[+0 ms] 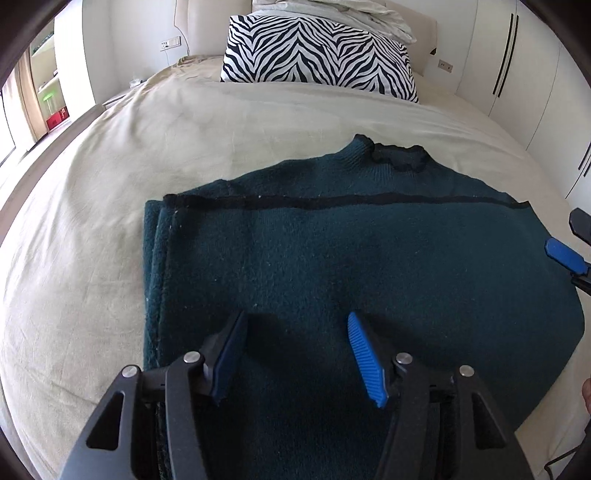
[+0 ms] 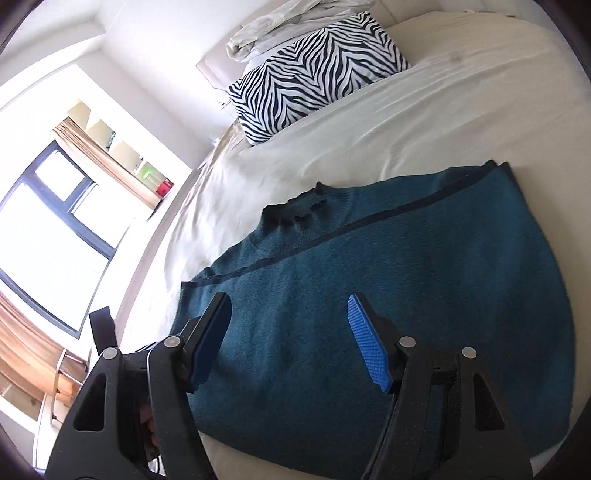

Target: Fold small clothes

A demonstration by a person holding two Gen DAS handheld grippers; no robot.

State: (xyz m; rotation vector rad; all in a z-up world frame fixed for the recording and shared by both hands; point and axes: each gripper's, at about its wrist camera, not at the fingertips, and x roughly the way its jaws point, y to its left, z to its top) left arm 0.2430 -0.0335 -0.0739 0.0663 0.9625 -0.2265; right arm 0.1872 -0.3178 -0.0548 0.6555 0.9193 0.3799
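Observation:
A dark teal knit sweater (image 1: 351,266) lies flat on the cream bed, partly folded, with a black-trimmed hem line across it and its collar (image 1: 399,155) toward the pillow. It also shows in the right wrist view (image 2: 388,295). My left gripper (image 1: 297,332) is open and empty, just above the sweater's near part. My right gripper (image 2: 288,314) is open and empty over the sweater's near edge. One blue pad of the right gripper (image 1: 563,254) shows at the right edge of the left wrist view.
The cream bed sheet (image 1: 129,155) spreads around the sweater. A zebra-striped pillow (image 1: 317,55) and crumpled white bedding (image 1: 332,11) lie at the head of the bed. White wardrobes (image 1: 517,74) stand to the right. A window with curtains (image 2: 55,229) is beside the bed.

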